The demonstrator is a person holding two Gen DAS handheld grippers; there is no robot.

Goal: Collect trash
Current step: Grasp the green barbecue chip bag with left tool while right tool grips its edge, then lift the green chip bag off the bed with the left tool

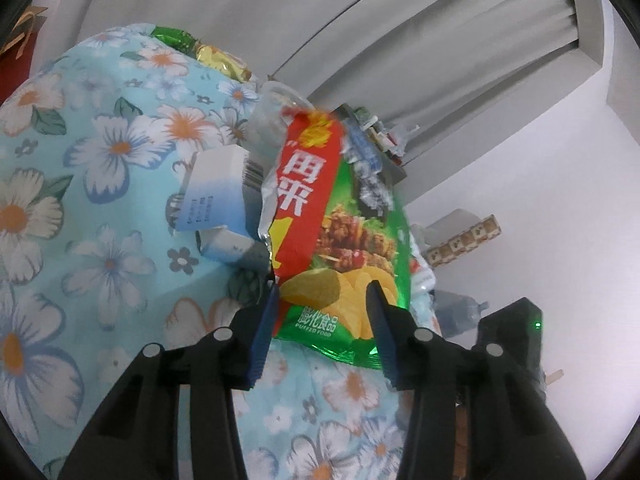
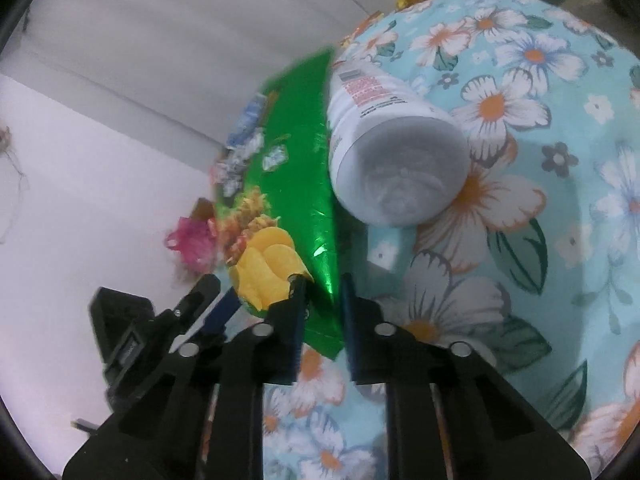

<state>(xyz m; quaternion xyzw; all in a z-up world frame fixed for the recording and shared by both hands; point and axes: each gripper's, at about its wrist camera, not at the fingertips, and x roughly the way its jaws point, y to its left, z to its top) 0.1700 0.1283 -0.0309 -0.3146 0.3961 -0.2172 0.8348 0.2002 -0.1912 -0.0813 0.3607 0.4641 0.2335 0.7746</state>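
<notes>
Green and red chip bag (image 1: 340, 216) lies on the floral-cloth surface (image 1: 100, 168), its bottom end toward both tools. Left tool (image 1: 322, 292) is partly open, fingers either side of the bag's lower end, pads not clearly pressing. Right tool (image 2: 322, 284) is closed onto the bag's green edge, which runs between its fingers. White bottle (image 2: 384, 136) lies on its side, touching the bag. Blue-white carton (image 1: 218, 196) sits just beside the bag's other side. Clear cup (image 1: 272, 120) behind it. Gold wrapper (image 1: 220, 60) farther back.
</notes>
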